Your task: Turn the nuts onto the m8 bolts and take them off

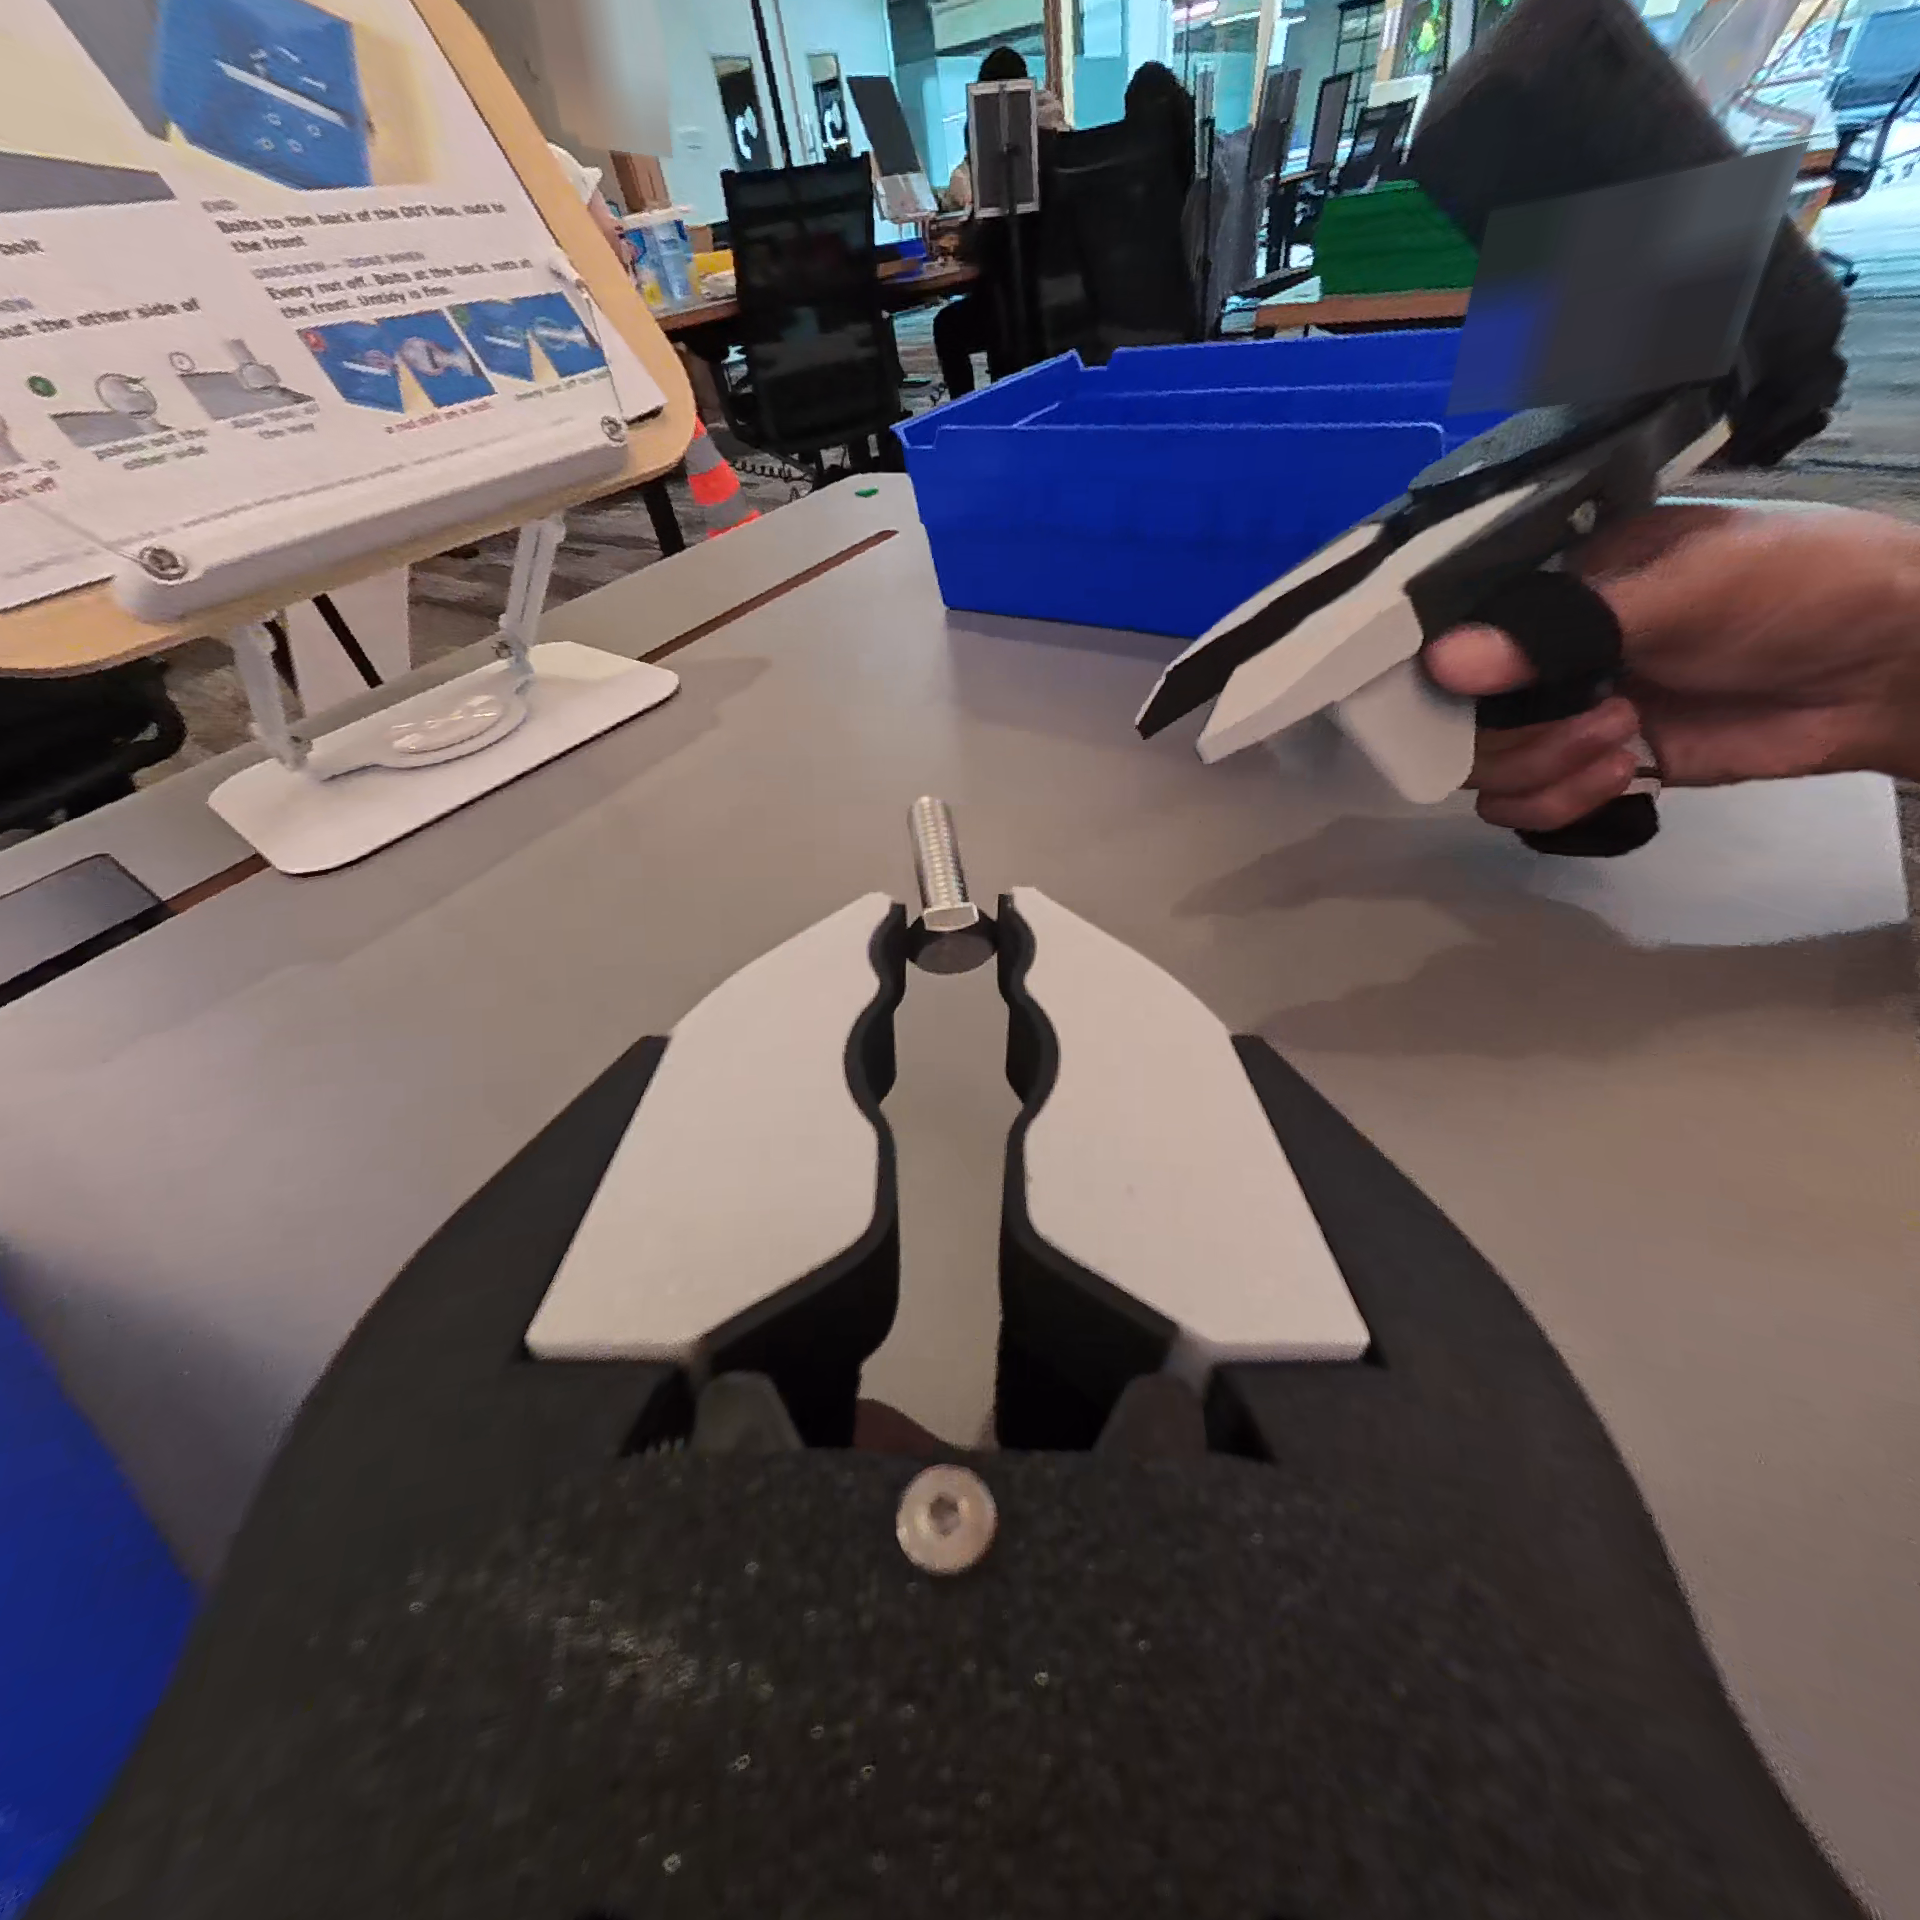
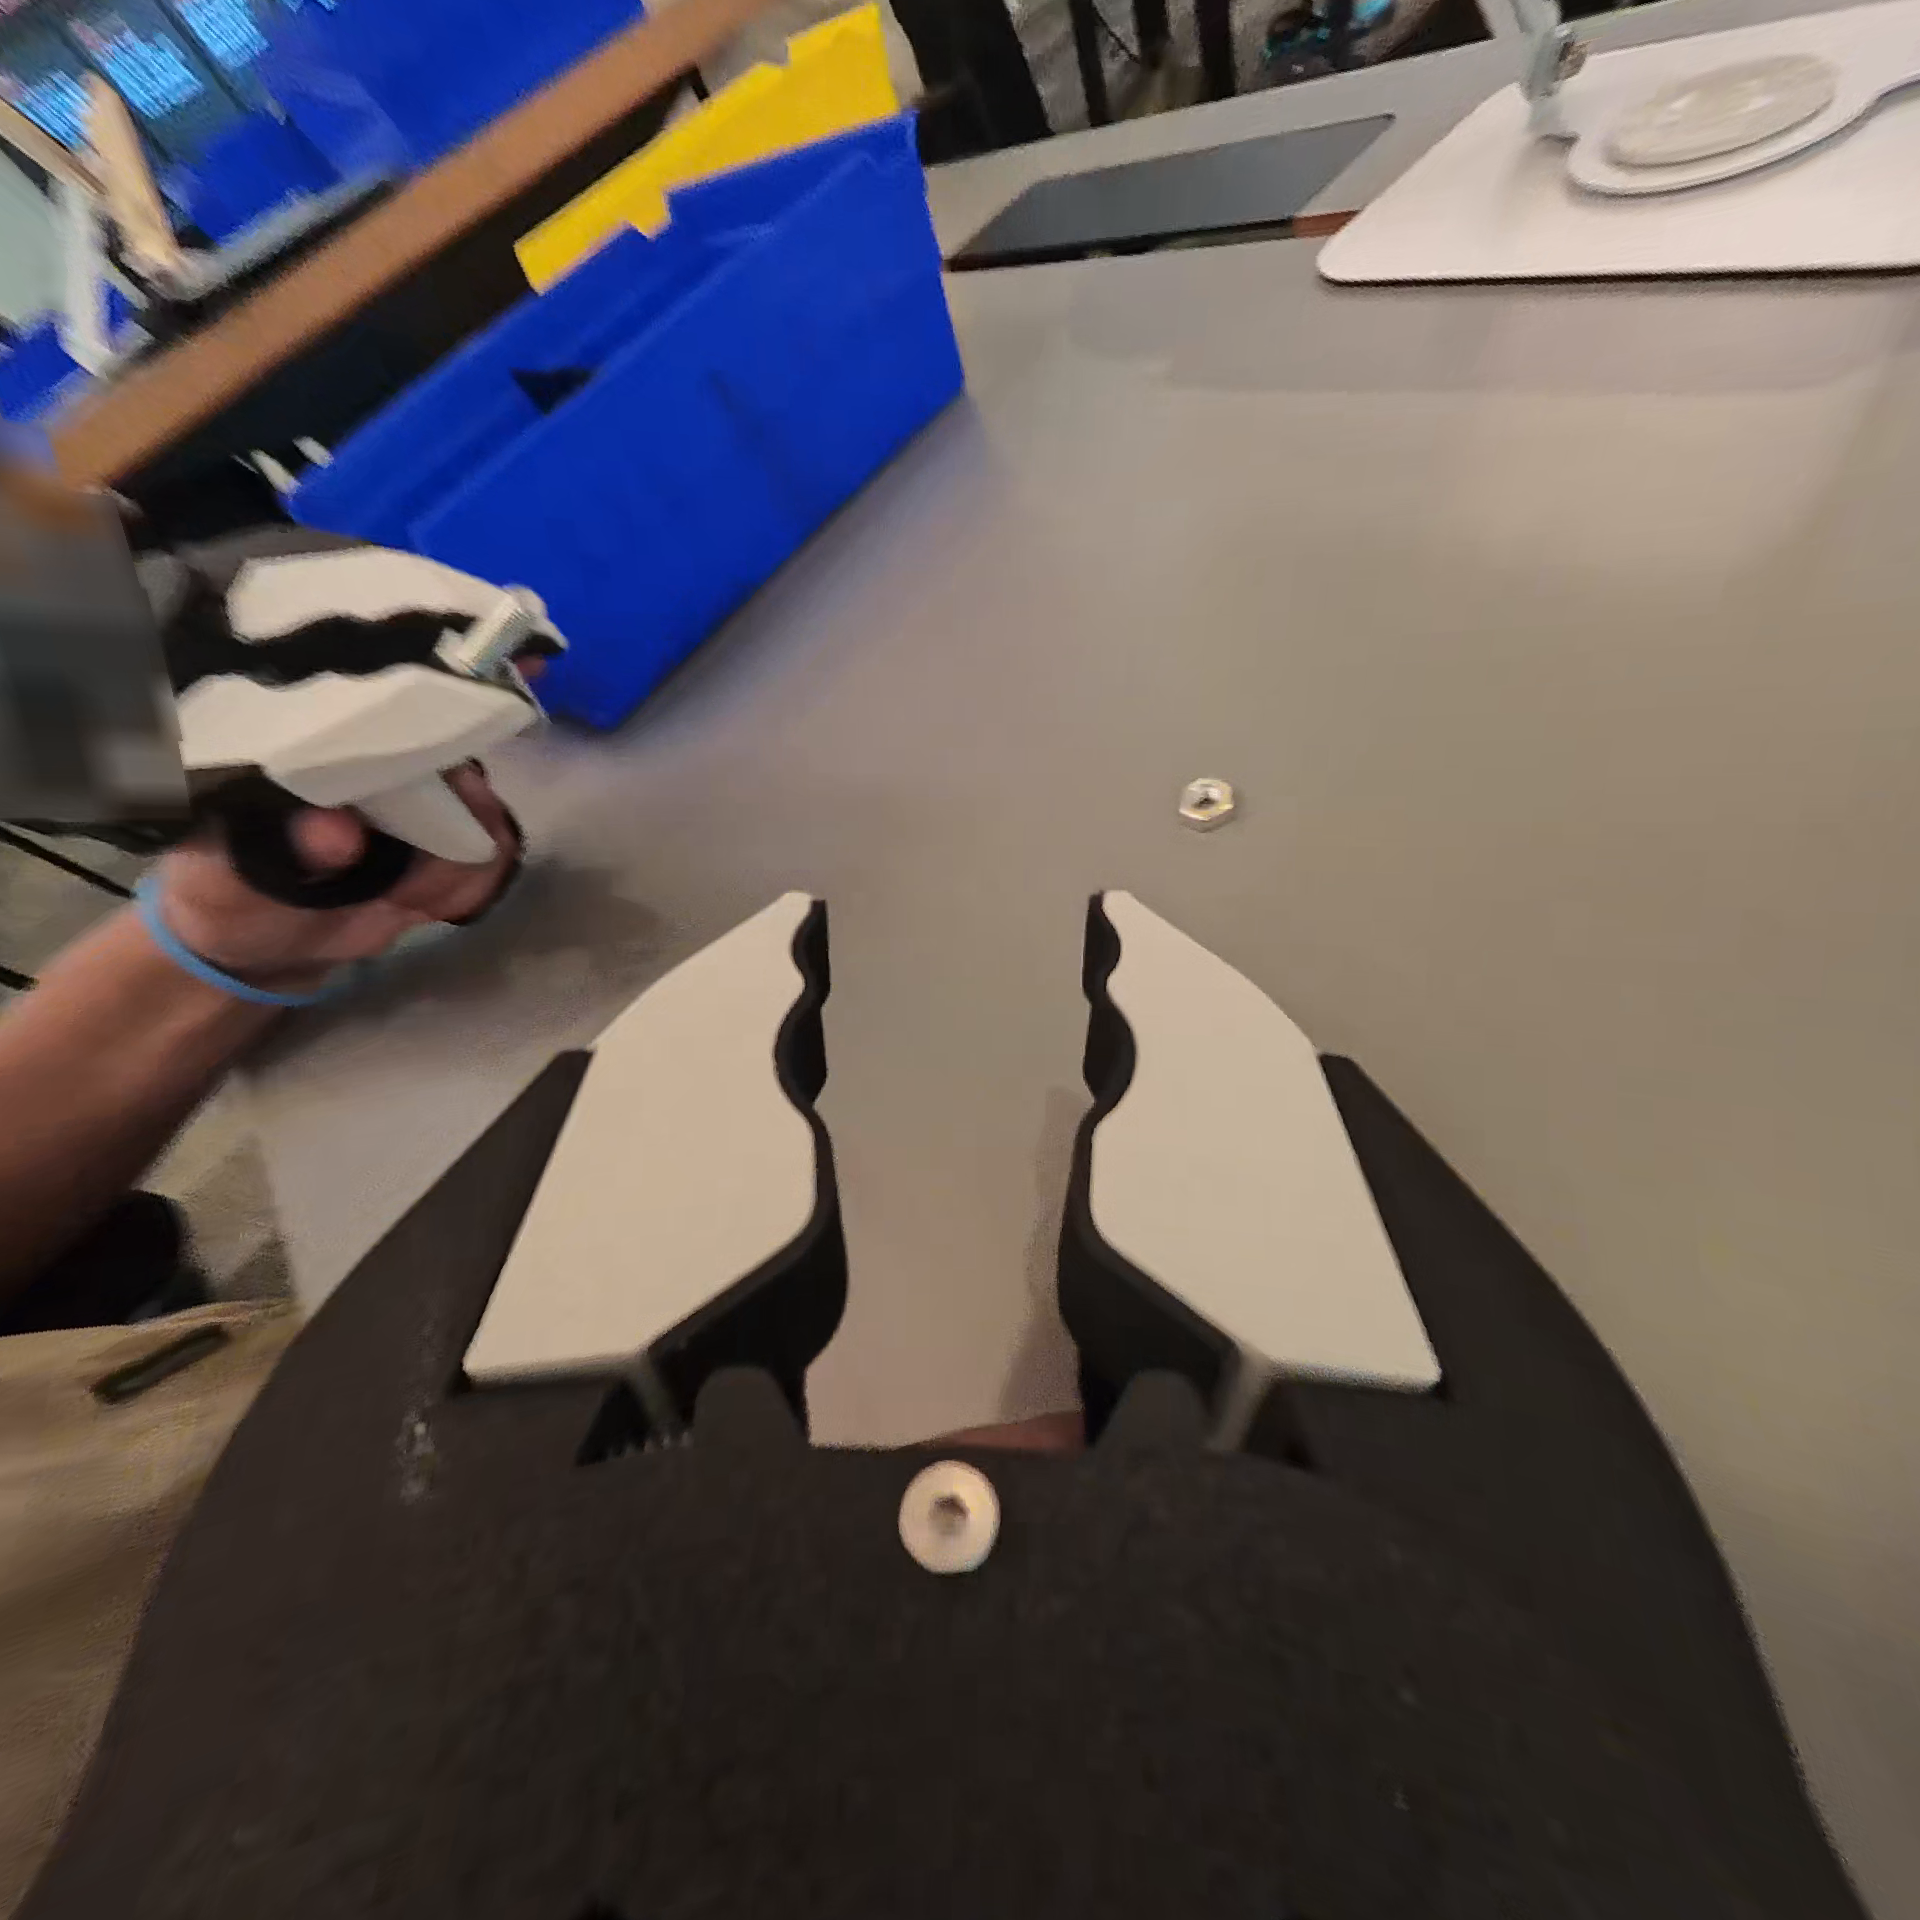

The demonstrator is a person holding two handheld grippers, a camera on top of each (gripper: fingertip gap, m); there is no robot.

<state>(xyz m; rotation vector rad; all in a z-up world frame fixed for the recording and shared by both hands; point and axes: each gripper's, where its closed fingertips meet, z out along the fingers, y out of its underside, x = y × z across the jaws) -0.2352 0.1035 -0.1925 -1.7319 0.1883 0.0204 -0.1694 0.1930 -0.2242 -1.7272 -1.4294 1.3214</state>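
My left gripper [image 1: 951, 914] is shut on the hex head of a silver bolt [image 1: 938, 873]; its bare threaded shank points forward, away from the camera, above the grey table [image 1: 1455, 1195]. The left gripper and bolt [image 2: 497, 639] also show at the left of the right wrist view. My right gripper [image 2: 956, 914] is open and empty above the table. A silver nut [image 2: 1207, 804] lies flat on the table just ahead and to the right of its fingertips. The right gripper [image 1: 1184, 717] shows in the left wrist view at the right, held by a hand.
A blue bin [image 1: 1174, 488] stands at the back of the table. Another blue bin [image 2: 665, 436] with a yellow divider sits to the left in the right wrist view. A white stand [image 1: 436, 748] holding an instruction sheet is at the back left. People sit at desks behind. My right gripper's tips are some 9 cm from the silver nut [image 2: 1207, 804].
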